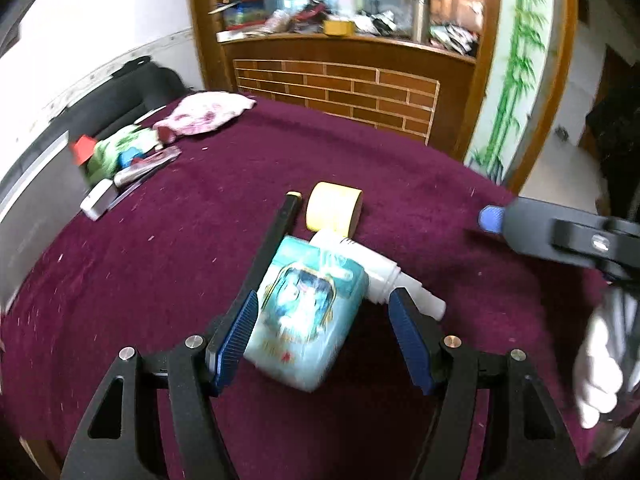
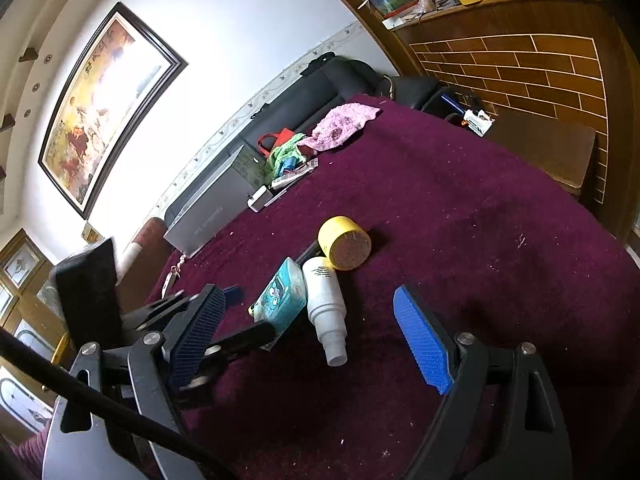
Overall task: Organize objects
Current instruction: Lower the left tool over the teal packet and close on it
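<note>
A teal tissue pack lies between the jaws of my left gripper. It lies against the left pad, while maroon cloth shows between it and the right pad, so the jaws are open. Beside the pack lies a white bottle, its nozzle pointing toward my open right gripper. One blue fingertip of the right gripper shows at the right in the left wrist view. Beyond the bottle lie a yellow tape roll and a thin black stick.
A maroon cloth covers the table. At its far left edge lie a pink cloth, a green cloth, a small white box and a grey case. A gloved hand is at the right.
</note>
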`<move>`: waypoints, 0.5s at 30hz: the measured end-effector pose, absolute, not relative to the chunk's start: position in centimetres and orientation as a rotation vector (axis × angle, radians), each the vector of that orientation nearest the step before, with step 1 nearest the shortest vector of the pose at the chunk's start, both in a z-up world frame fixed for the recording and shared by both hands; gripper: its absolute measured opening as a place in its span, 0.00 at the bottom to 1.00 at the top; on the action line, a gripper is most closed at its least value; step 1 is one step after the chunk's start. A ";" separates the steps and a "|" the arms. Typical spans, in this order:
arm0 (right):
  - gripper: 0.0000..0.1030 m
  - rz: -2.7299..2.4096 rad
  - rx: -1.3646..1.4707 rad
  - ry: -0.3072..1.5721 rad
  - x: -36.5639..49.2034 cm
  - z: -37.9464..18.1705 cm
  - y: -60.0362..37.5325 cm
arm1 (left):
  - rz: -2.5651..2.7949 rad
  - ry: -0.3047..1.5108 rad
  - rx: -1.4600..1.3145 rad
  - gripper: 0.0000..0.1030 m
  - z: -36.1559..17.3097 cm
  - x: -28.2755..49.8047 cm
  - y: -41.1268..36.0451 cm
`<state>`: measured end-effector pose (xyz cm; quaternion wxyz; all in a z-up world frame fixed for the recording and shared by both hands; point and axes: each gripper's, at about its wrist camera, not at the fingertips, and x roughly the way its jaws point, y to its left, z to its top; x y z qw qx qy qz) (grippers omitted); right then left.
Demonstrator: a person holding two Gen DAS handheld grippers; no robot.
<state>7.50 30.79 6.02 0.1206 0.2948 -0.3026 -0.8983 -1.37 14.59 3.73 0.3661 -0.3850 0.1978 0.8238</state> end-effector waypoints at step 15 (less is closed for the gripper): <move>0.85 -2.586 0.962 -0.929 6.8 4.7 31.1 | 2.143 0.368 -1.068 0.05 4.6 2.0 11.2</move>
